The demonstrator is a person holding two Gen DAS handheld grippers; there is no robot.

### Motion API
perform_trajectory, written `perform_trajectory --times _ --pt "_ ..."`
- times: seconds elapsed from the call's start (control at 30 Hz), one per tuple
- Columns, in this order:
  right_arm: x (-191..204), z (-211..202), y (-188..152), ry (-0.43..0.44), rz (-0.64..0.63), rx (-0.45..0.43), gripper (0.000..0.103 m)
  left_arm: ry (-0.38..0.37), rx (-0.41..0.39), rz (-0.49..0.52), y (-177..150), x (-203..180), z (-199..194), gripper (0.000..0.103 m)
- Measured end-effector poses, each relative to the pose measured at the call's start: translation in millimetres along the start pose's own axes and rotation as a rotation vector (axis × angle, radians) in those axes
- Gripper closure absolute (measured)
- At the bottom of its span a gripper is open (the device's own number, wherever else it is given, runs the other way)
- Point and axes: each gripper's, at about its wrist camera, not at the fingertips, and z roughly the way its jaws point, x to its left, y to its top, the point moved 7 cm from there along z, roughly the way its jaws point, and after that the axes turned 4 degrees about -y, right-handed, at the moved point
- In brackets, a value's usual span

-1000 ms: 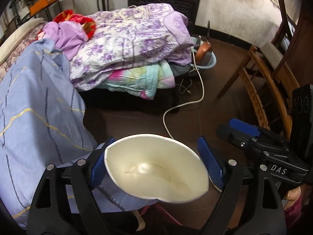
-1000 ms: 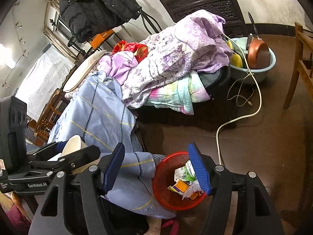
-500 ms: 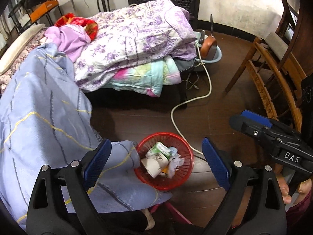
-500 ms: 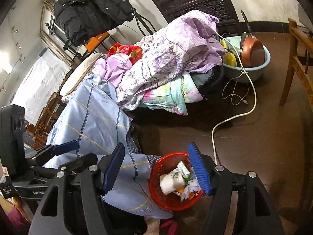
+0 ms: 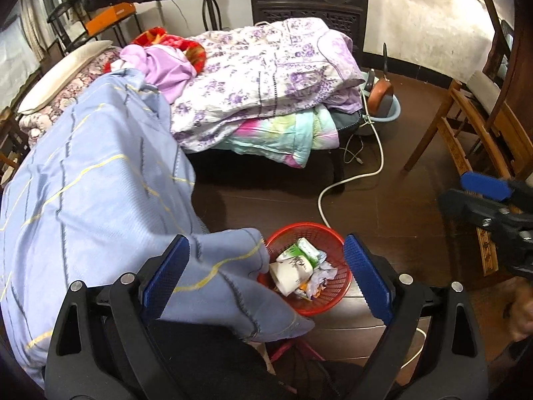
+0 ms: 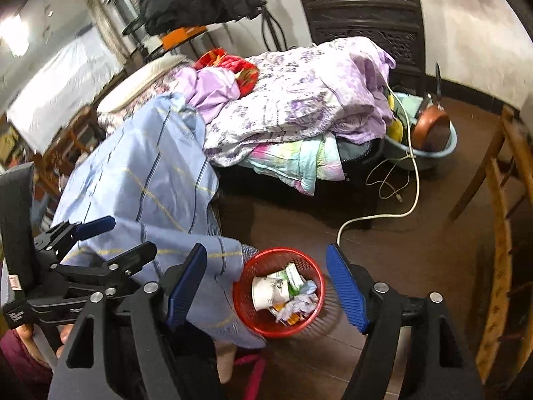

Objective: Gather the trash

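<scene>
A red mesh basket (image 5: pixel 333 300) stands on the dark floor and holds a white paper cup (image 5: pixel 289 275) lying on its side among wrappers and crumpled paper. My left gripper (image 5: pixel 266 240) hovers above it, open wide, with nothing between its blue pads. In the right wrist view the same basket (image 6: pixel 263 326) and cup (image 6: pixel 268 291) lie below my right gripper (image 6: pixel 266 248). Its jaws are opening and hold nothing. The left gripper (image 6: pixel 116 240) also shows at that view's left edge.
A light blue striped blanket (image 5: pixel 100 200) hangs off the bed and drapes over the basket's left rim. Folded quilts (image 5: pixel 266 83) pile up behind. A white cable (image 5: pixel 349 180) crosses the floor. A blue basin (image 6: pixel 429 156) with a pan and a wooden chair (image 5: pixel 466 140) stand at the right.
The paper cup left my left gripper's jaws and now lies in the red basket. The left jaws widened. Both grippers rose and drew back from the basket.
</scene>
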Motion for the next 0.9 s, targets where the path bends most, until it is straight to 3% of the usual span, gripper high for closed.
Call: perform_trajectory --times 0.17,0.37,0.6,0.9 --pt "14 -20 -9 -0.055 -0.071 0.064 0.027 -0.001 -0.016 0.008 -14 1 -8 0.011" --pt "13 -25 -30 -0.112 -0.053 0.144 0.026 -0.022 -0.008 0.022 -27 -3 -3 0.011" --pt "6 -2 -64 -0.199 -0.047 0.168 0.026 -0.008 0.026 0.054 -44 -7 17 0.011" --pt "3 25 -89 -0.190 -0.053 0.207 0.026 -0.003 0.062 0.070 -52 -10 33 0.011"
